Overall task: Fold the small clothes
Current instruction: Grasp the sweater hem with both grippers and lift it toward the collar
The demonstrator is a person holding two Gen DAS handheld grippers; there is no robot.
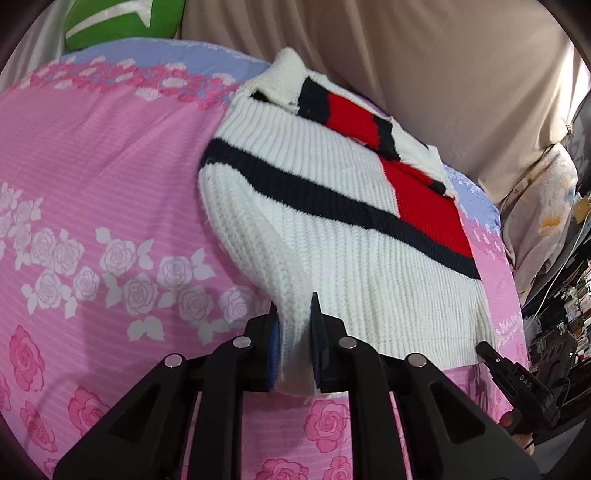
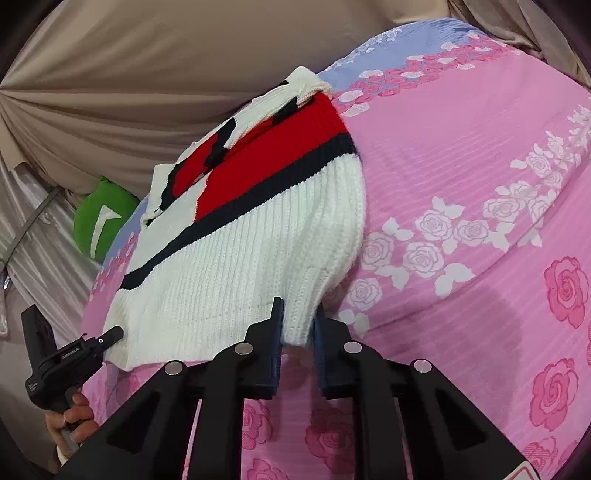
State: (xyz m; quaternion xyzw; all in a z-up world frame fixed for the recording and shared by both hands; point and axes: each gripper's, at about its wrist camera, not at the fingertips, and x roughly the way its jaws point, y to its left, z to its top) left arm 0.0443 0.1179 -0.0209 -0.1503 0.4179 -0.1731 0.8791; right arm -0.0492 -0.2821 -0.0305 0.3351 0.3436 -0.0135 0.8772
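Observation:
A white ribbed knit sweater [image 1: 332, 229] with a navy stripe and red blocks lies partly folded on the pink rose-print bed sheet [image 1: 110, 166]. My left gripper [image 1: 294, 306] is shut on the sweater's near hem corner, and the fabric is pinched up between its blue pads. In the right wrist view my right gripper [image 2: 299, 310] is shut on the other near corner of the sweater [image 2: 240, 266]. Each gripper also shows in the other's view: the right gripper [image 1: 484, 348] at the hem's far end, the left gripper [image 2: 116, 333] likewise, held by a hand [image 2: 74, 413].
A green cushion [image 1: 122, 22] sits at the bed's far end against a beige curtain [image 1: 406, 55]. Cluttered shelves and cables [image 1: 554, 295] stand beyond the bed's right side. Bare pink sheet [image 2: 461, 166] spreads beside the sweater.

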